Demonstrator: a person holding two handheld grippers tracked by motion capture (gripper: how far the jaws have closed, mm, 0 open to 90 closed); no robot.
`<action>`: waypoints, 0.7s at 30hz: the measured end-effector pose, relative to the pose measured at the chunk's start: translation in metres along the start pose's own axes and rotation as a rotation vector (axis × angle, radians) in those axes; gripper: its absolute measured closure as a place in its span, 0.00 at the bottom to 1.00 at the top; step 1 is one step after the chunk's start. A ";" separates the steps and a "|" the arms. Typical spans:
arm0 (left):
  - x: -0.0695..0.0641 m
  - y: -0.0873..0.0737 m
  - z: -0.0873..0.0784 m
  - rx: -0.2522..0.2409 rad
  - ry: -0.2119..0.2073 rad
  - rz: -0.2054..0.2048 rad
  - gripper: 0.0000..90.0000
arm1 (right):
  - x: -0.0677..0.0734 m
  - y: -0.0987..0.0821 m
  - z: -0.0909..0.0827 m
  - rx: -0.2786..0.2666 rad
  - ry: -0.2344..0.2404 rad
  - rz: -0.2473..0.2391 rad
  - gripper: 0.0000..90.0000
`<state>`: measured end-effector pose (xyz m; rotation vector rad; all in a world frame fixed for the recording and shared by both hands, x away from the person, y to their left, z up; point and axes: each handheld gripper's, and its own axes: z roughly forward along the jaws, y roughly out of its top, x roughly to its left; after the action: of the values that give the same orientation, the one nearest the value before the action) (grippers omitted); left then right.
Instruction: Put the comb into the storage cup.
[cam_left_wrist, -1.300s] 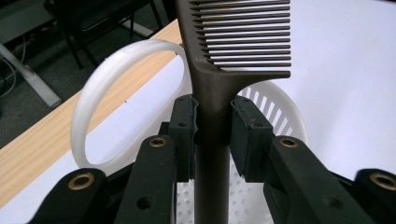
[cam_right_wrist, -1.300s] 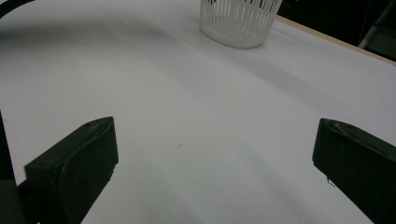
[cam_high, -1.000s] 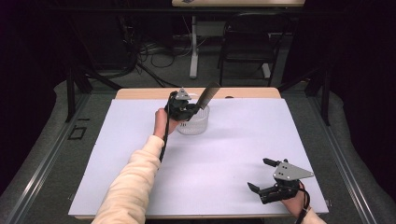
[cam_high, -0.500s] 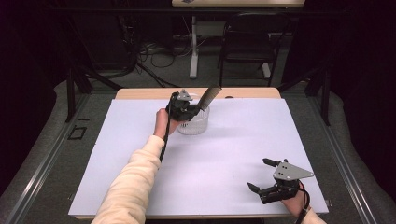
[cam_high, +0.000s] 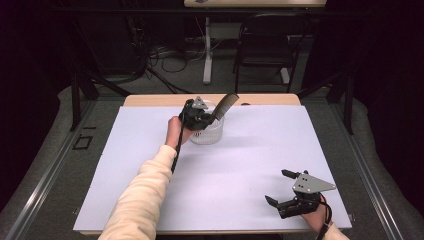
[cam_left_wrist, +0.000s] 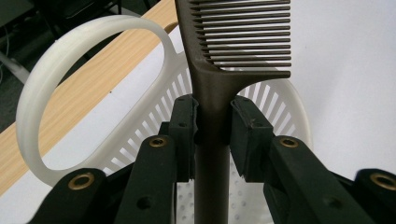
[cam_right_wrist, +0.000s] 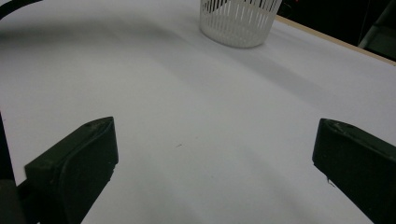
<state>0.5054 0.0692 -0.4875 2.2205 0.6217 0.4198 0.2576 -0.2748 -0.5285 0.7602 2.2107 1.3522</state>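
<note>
A dark brown comb (cam_left_wrist: 219, 70) is pinched by its handle between the jaws of my left gripper (cam_left_wrist: 212, 123), its teeth pointing up and away. Below it stands a white slatted basket (cam_left_wrist: 93, 84) with a loop handle. In the high view the left gripper (cam_high: 200, 116) hovers over the basket (cam_high: 207, 132) at the far middle of the table, with the comb (cam_high: 225, 106) slanting up to the right. My right gripper (cam_high: 280, 187) rests near the front right of the table, jaws wide apart and nothing between them; it looks across bare table at the basket (cam_right_wrist: 238, 21).
A white sheet (cam_high: 240, 165) covers the wooden table (cam_high: 150, 100). Beyond the far edge, on the dark floor, lie cables and stand a chair (cam_high: 265, 45) and another table's leg (cam_high: 206, 55). A black cable hangs from the left gripper along the sleeve.
</note>
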 end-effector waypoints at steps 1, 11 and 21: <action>0.000 0.000 0.001 0.000 0.003 0.001 0.80 | 0.000 0.000 0.000 -0.001 -0.001 -0.002 0.00; 0.000 0.000 0.001 0.007 -0.003 0.002 0.80 | 0.000 0.000 0.000 0.000 -0.001 -0.003 0.00; -0.001 0.000 -0.003 -0.020 0.003 -0.010 0.67 | 0.000 0.000 -0.001 -0.004 -0.002 -0.004 0.00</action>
<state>0.5029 0.0703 -0.4856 2.1974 0.6269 0.4223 0.2575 -0.2751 -0.5280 0.7559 2.2062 1.3525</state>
